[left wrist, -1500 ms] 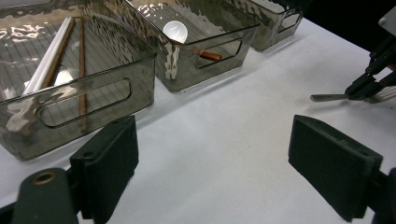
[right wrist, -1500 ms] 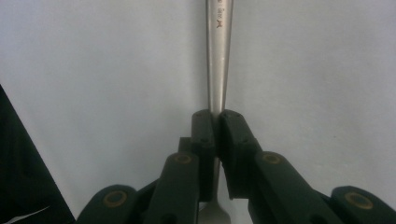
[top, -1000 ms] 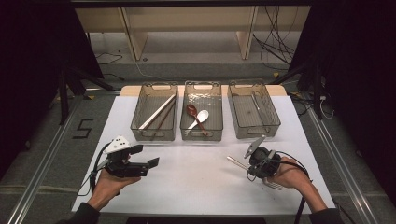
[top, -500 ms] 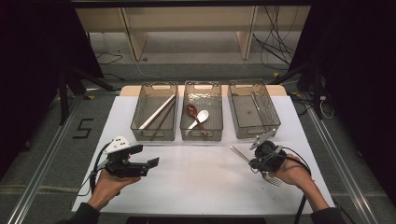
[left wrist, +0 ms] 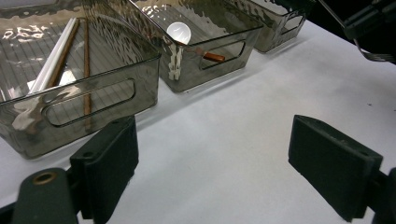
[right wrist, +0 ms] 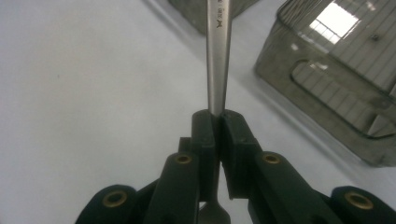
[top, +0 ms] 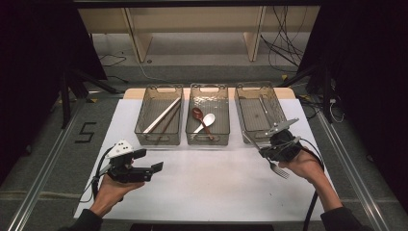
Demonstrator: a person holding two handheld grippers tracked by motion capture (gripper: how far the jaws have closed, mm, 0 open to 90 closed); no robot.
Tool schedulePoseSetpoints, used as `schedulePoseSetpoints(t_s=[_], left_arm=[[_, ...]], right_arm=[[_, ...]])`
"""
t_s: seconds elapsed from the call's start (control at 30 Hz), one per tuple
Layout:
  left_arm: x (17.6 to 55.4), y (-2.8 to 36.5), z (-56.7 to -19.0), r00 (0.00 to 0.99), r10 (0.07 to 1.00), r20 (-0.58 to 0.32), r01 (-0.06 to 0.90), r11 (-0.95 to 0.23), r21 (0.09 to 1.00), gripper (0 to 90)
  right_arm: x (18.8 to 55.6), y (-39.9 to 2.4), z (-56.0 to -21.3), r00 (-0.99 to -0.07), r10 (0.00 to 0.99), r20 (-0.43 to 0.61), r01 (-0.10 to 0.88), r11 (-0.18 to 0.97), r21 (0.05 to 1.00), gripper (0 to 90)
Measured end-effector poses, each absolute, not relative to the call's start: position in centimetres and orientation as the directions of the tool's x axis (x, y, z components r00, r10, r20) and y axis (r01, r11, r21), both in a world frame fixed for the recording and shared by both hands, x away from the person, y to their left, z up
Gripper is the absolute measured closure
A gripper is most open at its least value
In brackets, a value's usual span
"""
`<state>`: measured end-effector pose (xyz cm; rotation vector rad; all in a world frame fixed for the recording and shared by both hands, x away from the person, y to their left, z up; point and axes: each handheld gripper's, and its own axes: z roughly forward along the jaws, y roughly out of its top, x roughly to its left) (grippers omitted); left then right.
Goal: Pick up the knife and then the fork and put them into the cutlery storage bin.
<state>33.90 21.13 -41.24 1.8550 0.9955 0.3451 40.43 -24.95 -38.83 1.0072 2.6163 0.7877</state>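
The high view looks forward and down from above the near edge of the white-covered table (top: 207,183). The left gripper view sits low and close, facing three smoky clear plastic bins (left wrist: 79,74). The right gripper view looks along a silver metal fork (right wrist: 218,56), close above the table. All three views share the bins.

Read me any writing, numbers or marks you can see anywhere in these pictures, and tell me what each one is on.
"5": a dark number on the grey floor, left of the white table, in the high view.
A small stamped mark on the metal handle of the fork, held in the right gripper: too blurred to read.
The three clear bins show no readable labels.
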Motion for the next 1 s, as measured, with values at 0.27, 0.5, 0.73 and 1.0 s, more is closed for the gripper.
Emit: schedulePoseSetpoints(t_s=[0.27, 0.5, 0.73, 1.0], left_arm=[[33.9, 21.2, -41.2, 0.625, 0.760, -0.178, 0.485, -0.199, 0.851, 15.3], [33.9, 21.2, -41.2, 0.626, 0.759, -0.178, 0.484, -0.199, 0.852, 15.3], [33.9, 21.2, -41.2, 0.624, 0.760, -0.180, 0.479, -0.190, 0.857, 15.3], [33.9, 21.4, -41.2, 0.623, 0.761, -0.181, 0.475, -0.184, 0.860, 15.3]], right_arm=[[42.1, -25.9, -37.3, -0.692, 0.722, 0.011, 0.571, 0.538, 0.620, 84.8], [44.3, -26.6, -35.7, -0.644, 0.765, 0.035, 0.583, 0.460, 0.670, 84.8], [46.6, -26.7, -34.2, -0.598, 0.800, 0.038, 0.592, 0.409, 0.694, 84.8], [49.2, -26.3, -32.7, -0.558, 0.828, 0.051, 0.607, 0.366, 0.705, 84.8]])
